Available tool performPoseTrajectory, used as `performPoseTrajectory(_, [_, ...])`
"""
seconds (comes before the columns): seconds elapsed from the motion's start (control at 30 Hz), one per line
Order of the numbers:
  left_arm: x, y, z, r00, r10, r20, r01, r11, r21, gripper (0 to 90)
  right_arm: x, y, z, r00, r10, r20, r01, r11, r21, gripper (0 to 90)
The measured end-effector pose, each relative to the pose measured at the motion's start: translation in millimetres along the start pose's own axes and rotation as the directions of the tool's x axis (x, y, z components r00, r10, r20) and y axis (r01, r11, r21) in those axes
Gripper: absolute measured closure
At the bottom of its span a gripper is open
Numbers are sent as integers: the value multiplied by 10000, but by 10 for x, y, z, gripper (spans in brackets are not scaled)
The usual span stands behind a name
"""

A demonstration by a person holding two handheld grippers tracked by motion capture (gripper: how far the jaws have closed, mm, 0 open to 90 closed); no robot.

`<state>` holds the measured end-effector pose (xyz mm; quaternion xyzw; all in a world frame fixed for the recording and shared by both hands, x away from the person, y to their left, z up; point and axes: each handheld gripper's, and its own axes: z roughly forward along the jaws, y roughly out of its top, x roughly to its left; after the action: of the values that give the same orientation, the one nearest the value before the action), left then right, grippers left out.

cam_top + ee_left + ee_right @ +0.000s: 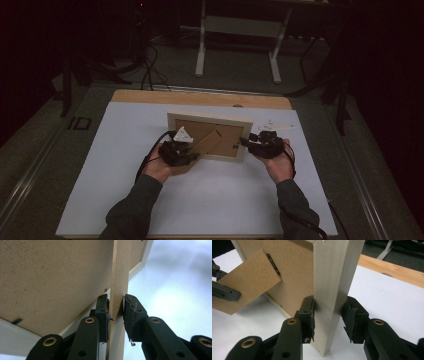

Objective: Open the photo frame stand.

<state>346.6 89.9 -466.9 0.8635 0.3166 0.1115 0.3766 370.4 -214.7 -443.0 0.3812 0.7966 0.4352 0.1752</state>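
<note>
A pale wooden picture frame [210,120] stands upright mid-table, its brown backing board [50,277] facing the person. Its fold-out brown stand [207,142] angles out from the back. My left gripper [187,152] is shut on that stand [118,277]; in the left gripper view [116,308] both pads press on its thin edge. My right gripper [248,142] is shut on the frame's right side bar [334,277], one pad on each face [328,312]. The right gripper view also shows the stand [244,287] with the left gripper [223,291] on it.
The white table top [210,200] has open room in front of and beside the frame. A wooden strip [200,97] runs along its far edge. A small white scrap [275,124] lies behind the right gripper. A white desk frame [240,30] stands on the floor beyond.
</note>
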Motion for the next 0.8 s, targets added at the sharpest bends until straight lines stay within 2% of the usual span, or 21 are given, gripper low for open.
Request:
performPoseTrajectory(0.23, [27, 18, 56, 9999, -37, -163, 38, 10000, 72, 747, 12, -4, -12, 9998, -149, 152, 149, 9999, -2, 624])
performPoseTrajectory(0.43, [73, 43, 77, 9995, -203, -223, 202, 9998, -73, 738, 14, -7, -8, 9996, -98, 264, 100, 9999, -62, 624])
performPoseTrajectory(0.67, [105, 56, 64, 9993, -310, -231, 305, 9993, -206, 725, 27, -38, -29, 9998, -121, 137, 124, 9998, -179, 624])
performPoseTrajectory(0.8, [70, 47, 41, 9996, -163, -237, 160, 9998, -148, 726, 39, -58, -48, 9999, -163, 47, 164, 9996, -226, 621])
